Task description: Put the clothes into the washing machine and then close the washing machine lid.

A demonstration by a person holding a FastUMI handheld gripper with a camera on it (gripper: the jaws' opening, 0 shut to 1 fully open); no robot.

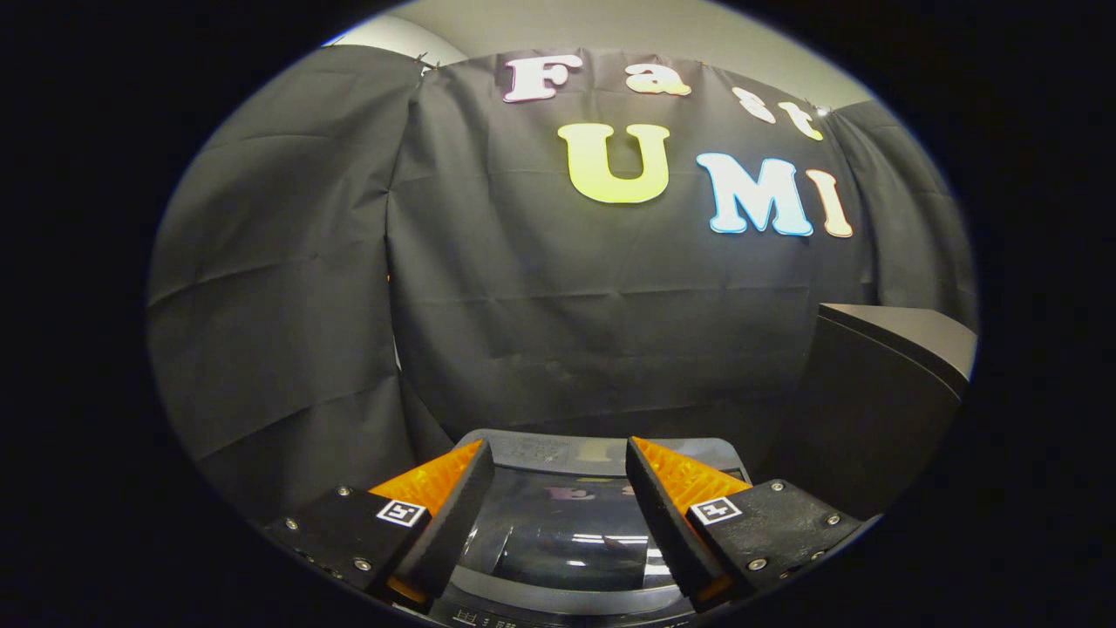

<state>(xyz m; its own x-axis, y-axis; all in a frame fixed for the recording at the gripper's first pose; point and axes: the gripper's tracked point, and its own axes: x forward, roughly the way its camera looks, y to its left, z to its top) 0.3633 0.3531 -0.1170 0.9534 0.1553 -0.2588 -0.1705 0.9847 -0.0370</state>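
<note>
The washing machine sits low, directly under and between my fingers. Its dark glossy lid lies flat and closed, mirroring ceiling lights. The grey control strip runs along the lid's far edge, just past my fingertips. My gripper hovers above the lid, open, with nothing between its fingers. Whether the fingers touch the lid I cannot tell.
The booth's black cloth wall hangs close behind the machine. A dark grey box-like cabinet stands to the right of the machine, taller than its top.
</note>
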